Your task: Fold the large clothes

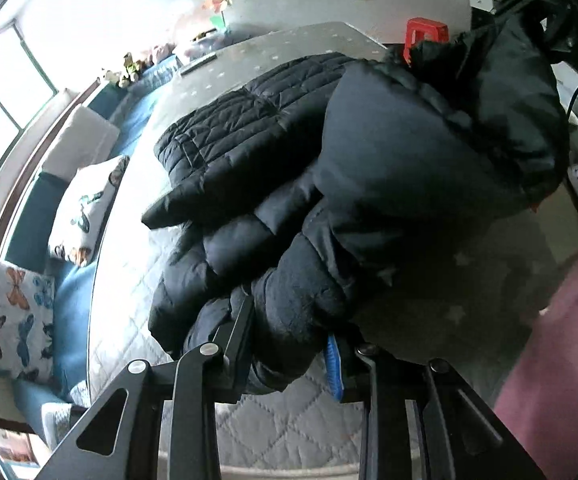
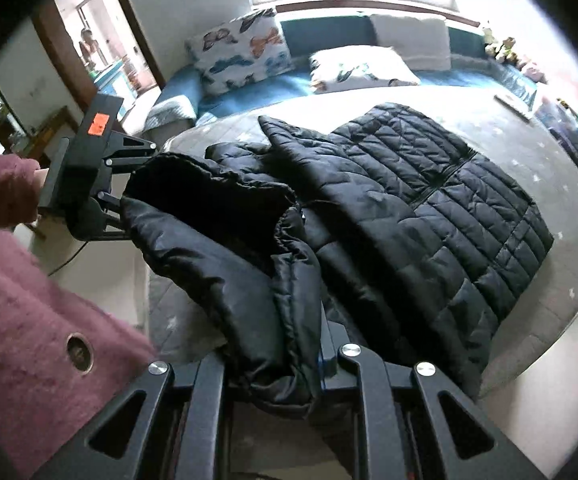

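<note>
A black quilted puffer jacket (image 1: 249,132) lies on a grey star-print bed cover (image 1: 289,40). My left gripper (image 1: 293,356) is shut on a bunched edge of the jacket and holds it above the bed. My right gripper (image 2: 273,364) is shut on another bunched edge of the jacket (image 2: 429,200), near its hood. The left gripper also shows in the right wrist view (image 2: 117,204), at the far end of the lifted fold. The lower half of the jacket lies flat on the bed.
Butterfly-print pillows (image 2: 245,52) and a white pillow (image 2: 409,40) sit on a blue bench under the window. A red stool (image 1: 425,32) stands past the bed. My pink sleeve (image 2: 29,300) is at the left. A door (image 2: 101,52) opens behind.
</note>
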`<control>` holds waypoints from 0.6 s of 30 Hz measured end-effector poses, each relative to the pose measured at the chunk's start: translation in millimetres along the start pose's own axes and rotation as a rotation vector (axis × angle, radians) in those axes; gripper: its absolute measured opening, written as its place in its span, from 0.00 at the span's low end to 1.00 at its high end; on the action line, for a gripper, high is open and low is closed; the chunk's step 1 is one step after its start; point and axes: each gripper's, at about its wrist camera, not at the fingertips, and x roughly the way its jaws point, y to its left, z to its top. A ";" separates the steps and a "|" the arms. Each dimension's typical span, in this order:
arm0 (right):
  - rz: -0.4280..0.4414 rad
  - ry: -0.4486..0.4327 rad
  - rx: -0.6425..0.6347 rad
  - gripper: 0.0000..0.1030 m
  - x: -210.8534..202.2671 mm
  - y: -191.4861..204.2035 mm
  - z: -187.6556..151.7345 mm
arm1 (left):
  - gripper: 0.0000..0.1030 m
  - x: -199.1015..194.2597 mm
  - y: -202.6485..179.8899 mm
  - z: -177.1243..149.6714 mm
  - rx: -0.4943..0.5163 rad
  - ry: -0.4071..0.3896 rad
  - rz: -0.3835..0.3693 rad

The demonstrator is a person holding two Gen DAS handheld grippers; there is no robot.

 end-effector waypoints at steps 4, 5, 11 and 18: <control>-0.006 -0.008 0.025 0.17 0.7 -16.7 11.4 | 0.31 -7.5 20.4 18.3 -0.101 -0.022 -0.033; -0.009 -0.020 0.040 0.17 -1.5 -23.3 16.2 | 0.31 -9.7 28.4 27.1 -0.119 -0.037 -0.044; -0.036 -0.080 0.093 0.17 -12.8 -62.6 46.0 | 0.31 -19.4 64.4 103.7 -0.131 -0.084 -0.017; -0.067 -0.116 0.173 0.17 -9.7 -135.1 95.7 | 0.30 13.3 129.4 215.8 -0.145 -0.119 0.020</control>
